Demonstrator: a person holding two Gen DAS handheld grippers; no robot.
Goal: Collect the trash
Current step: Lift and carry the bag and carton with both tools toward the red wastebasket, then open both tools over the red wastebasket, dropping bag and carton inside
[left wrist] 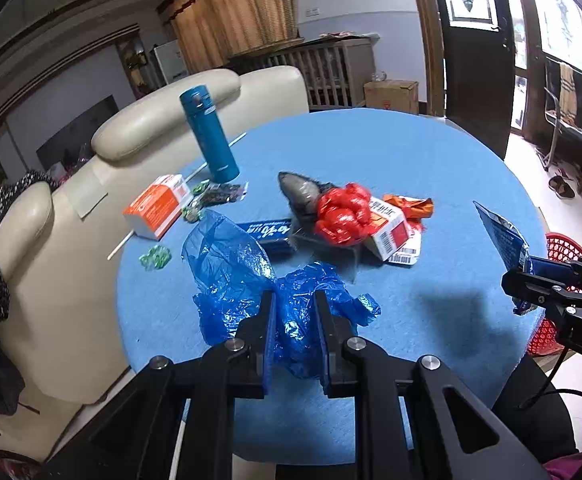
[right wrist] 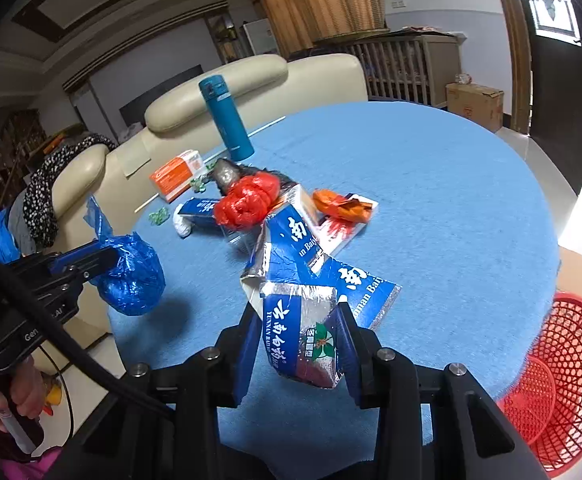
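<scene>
Blue table fills both views. Left gripper clenches the blue bag; right gripper grips the carton, both over the table's near edge. Its loose flaps could snag the red basket rim beside the table.

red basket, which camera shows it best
The right wrist view: the red basket shows its mesh wall and inside, beside the table. The left wrist view shows only a sliver behind the right gripper.

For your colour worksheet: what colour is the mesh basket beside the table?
Red; the mesh basket shows best in the right wrist view.
</scene>
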